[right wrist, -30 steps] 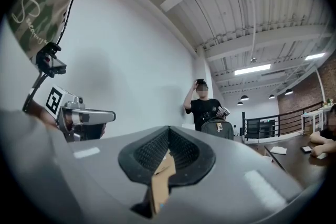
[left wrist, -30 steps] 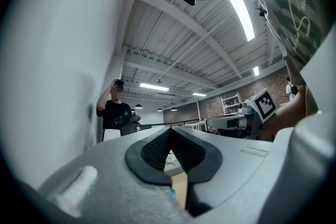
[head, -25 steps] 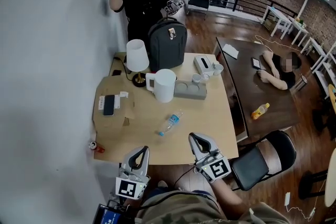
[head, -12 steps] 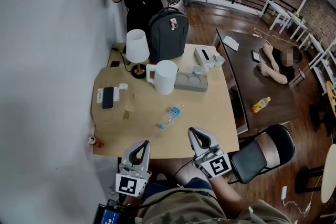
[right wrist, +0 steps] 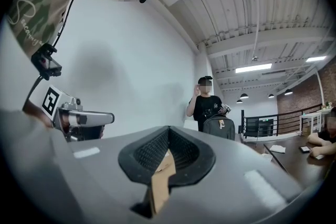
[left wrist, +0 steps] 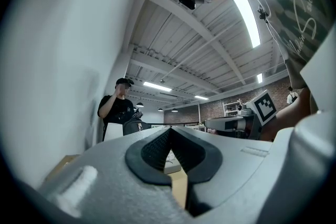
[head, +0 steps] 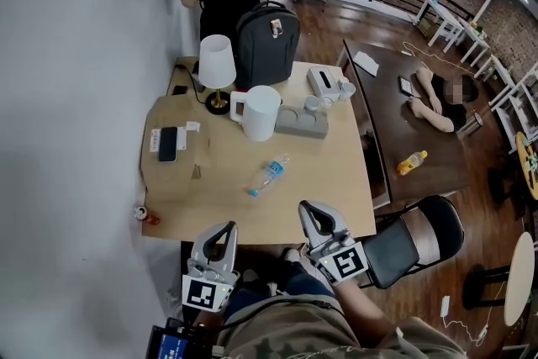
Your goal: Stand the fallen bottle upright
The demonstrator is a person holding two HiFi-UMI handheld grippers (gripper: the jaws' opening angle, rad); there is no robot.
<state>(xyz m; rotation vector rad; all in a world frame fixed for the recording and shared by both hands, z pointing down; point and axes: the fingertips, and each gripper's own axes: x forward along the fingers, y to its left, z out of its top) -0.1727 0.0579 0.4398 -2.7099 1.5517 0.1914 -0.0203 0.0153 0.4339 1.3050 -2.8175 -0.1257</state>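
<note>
**A:** Can anyone read the label on the bottle (head: 269,174)?

**B:** Nope. There's a blue band around the clear plastic, but the print is too small to read. The only other markings are the black-and-white squares on the gripper cubes.

**A:** Where's the bottle relative to the jaws?

**B:** It's lying on its side mid-table (head: 336,181), cap end angled toward the near-left, in front of the white kettle (head: 259,113). It's well apart from both grippers. The left gripper (head: 225,229) and the right gripper (head: 308,208) sit at the table's near edge. The bottle is beyond and between them, somewhat closer to the right one. Both pairs of jaws are pressed together with nothing in them.

**A:** Anything different from a second ago?

**B:** Not much. The bottle hasn't budged and both grippers are still parked and closed. The head view has shifted a little, so the table sits higher in frame.
</note>
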